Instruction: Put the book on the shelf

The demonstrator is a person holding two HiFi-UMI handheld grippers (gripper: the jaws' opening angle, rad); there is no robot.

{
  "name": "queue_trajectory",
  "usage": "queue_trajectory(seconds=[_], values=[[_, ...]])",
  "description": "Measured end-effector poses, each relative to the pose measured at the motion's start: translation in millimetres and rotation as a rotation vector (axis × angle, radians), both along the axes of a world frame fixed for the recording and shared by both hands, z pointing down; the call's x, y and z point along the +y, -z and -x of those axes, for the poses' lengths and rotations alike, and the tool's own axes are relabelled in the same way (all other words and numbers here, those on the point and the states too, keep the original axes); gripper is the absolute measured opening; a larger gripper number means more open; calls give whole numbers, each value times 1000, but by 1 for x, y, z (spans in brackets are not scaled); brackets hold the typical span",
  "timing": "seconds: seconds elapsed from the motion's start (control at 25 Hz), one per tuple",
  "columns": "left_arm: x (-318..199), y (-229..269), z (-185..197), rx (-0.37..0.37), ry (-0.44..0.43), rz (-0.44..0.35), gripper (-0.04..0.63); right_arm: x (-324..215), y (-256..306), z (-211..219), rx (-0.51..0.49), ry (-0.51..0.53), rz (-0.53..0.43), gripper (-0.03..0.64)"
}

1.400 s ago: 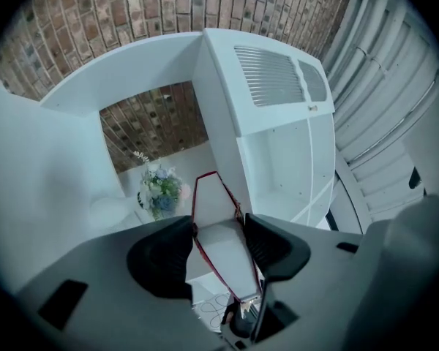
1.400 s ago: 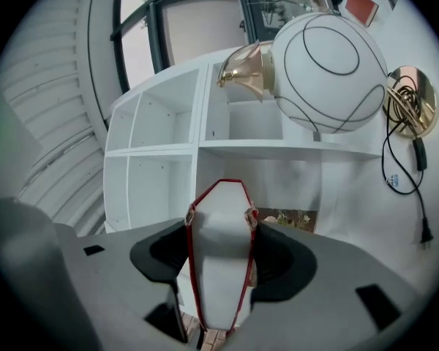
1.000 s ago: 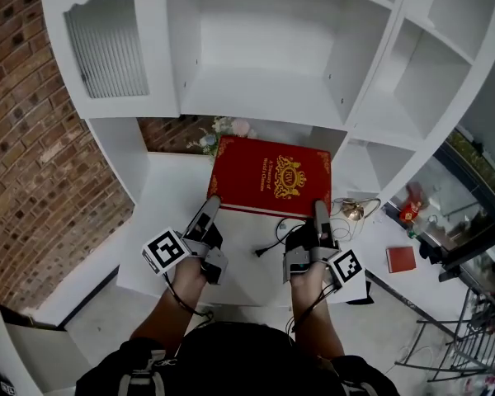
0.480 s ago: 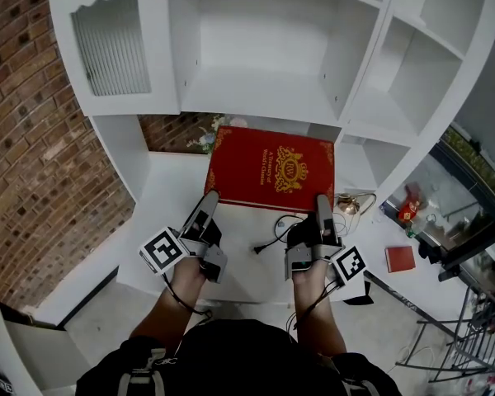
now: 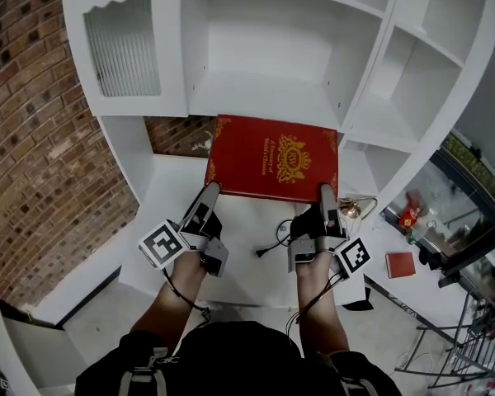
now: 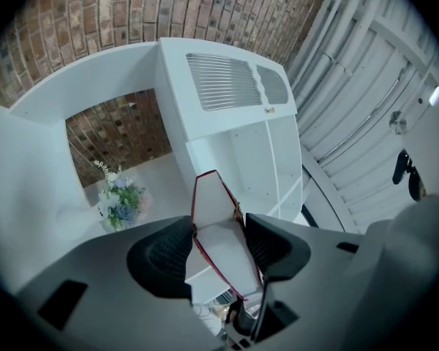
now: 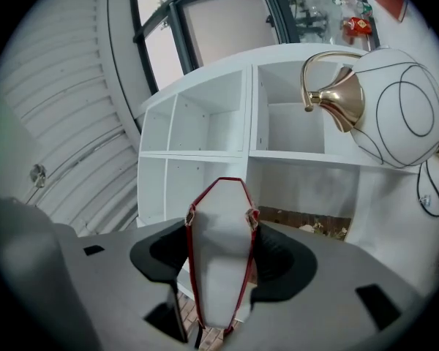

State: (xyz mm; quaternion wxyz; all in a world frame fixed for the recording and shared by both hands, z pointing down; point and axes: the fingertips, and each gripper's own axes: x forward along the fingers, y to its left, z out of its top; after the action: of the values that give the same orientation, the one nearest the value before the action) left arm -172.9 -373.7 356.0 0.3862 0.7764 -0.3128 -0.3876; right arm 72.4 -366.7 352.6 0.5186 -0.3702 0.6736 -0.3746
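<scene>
**Book at the shelf's lip — both jaws locked on**

The red book [image 5: 272,157] hung above the desk [image 5: 235,225], cover up, pinched at its two near corners. The left gripper [image 5: 207,191] and right gripper [image 5: 326,193] each had their jaws closed on the page block, spread as wide as the book is thick. The book reached ahead of both, long axis crosswise, far edge at the lip of the middle bay [image 5: 264,97]. That bay looked only slightly wider than the book — its side walls were the edges to mind, and depth seemed ample.

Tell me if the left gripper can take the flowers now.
Probably not: the left gripper is shut on the red book, shared with the right gripper, so it cannot grasp the flowers.
</scene>
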Motion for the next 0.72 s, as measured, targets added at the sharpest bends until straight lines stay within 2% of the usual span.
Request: queue_trajectory(seconds=[0.08,0.2,0.28,0.32,0.44,0.64,0.72], values=[[-3,7,1,16,4,-4,239,-4,6,2,-4,3,-12,267],[-9,17,5,2,23,-27,239,-11,12,6,-13,9,-18,267],[-12,24,4,25,25,-32,239,-16,15,7,-22,10,-21,267],[-15,27,5,17,32,-40,239,-19,16,7,-26,12,-23,267],[-28,32,12,-83,79,-89,239,-30,22,8,-30,18,-28,268],[-48,37,12,-59,96,-91,242,-52,25,12,1,6,3,272],[-55,36,13,-72,109,-93,242,-61,27,12,15,2,5,273]])
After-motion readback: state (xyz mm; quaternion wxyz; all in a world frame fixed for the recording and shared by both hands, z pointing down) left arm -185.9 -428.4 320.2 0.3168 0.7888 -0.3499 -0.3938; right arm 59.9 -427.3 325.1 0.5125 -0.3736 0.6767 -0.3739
